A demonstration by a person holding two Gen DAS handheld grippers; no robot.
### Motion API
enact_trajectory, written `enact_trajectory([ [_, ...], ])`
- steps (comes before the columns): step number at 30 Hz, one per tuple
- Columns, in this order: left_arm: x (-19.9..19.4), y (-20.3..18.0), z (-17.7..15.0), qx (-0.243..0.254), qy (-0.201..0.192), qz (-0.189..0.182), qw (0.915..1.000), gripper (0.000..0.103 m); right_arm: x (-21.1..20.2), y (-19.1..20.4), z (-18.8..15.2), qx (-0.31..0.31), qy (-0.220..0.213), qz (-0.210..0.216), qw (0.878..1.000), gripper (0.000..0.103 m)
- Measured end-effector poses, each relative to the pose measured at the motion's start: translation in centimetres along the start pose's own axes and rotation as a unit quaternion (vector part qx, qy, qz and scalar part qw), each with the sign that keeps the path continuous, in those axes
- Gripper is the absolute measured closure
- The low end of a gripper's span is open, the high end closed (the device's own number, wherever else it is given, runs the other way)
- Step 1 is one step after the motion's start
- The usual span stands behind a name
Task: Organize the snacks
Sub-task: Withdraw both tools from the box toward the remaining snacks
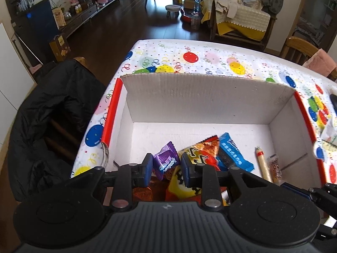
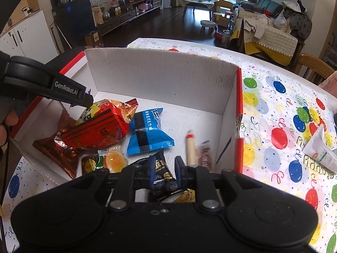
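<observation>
Blue pads of my left gripper [image 1: 166,166] are clamped on a purple candy wrapper [image 1: 166,162], one pad on each side, the packet's long axis running up and away from me between them. Black dark packet [image 2: 163,174] sits between the pads of my right gripper [image 2: 163,171]; the pads stand close on either side, but I cannot tell from this view whether they still press it.

Both tools point steeply down into the white cardboard box [image 1: 202,97] with red-edged side walls. Left wrist view: the purple candy hangs just above the near-left part of the heap, over a red-and-yellow bag [image 1: 200,156], with a blue packet [image 1: 233,156] just beside that to the right. Right wrist view: the dark packet lies at the near edge of the box floor, with a cream sausage stick [image 2: 190,147] just to its right, long axis pointing toward the far wall.

Relation that matters: the left tool is over the left of the heap, the right tool over the near middle; free floor lies toward the far wall, ahead of both. Judgement: both items are at the drop stage; the left needs only to part its pads. Risk: the candy may slide off the bag's slope.

Box rests on a balloon-print tablecloth [image 2: 280,113]
</observation>
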State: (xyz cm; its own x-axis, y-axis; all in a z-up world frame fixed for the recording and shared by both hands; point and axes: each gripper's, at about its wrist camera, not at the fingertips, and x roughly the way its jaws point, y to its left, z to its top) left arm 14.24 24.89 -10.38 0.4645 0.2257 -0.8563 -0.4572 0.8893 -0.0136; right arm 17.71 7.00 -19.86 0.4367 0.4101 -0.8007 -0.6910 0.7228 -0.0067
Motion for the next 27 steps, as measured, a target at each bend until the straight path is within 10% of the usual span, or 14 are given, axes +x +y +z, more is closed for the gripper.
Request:
enact_trajectory([
  [8,-2.6,0.1,-0.8,-0.008,-0.025,-0.016,0.9995,0.050,-2.4,-0.3,-0.3,0.012,-0.022,0.011,1.000,0.073],
  [27,-10.2,-2.7,-2.9,0.008,-0.077,-0.058,0.9954,0.037,-11.3,-1.3,-1.8,0.040,-0.123,0.004,0.992,0.039],
])
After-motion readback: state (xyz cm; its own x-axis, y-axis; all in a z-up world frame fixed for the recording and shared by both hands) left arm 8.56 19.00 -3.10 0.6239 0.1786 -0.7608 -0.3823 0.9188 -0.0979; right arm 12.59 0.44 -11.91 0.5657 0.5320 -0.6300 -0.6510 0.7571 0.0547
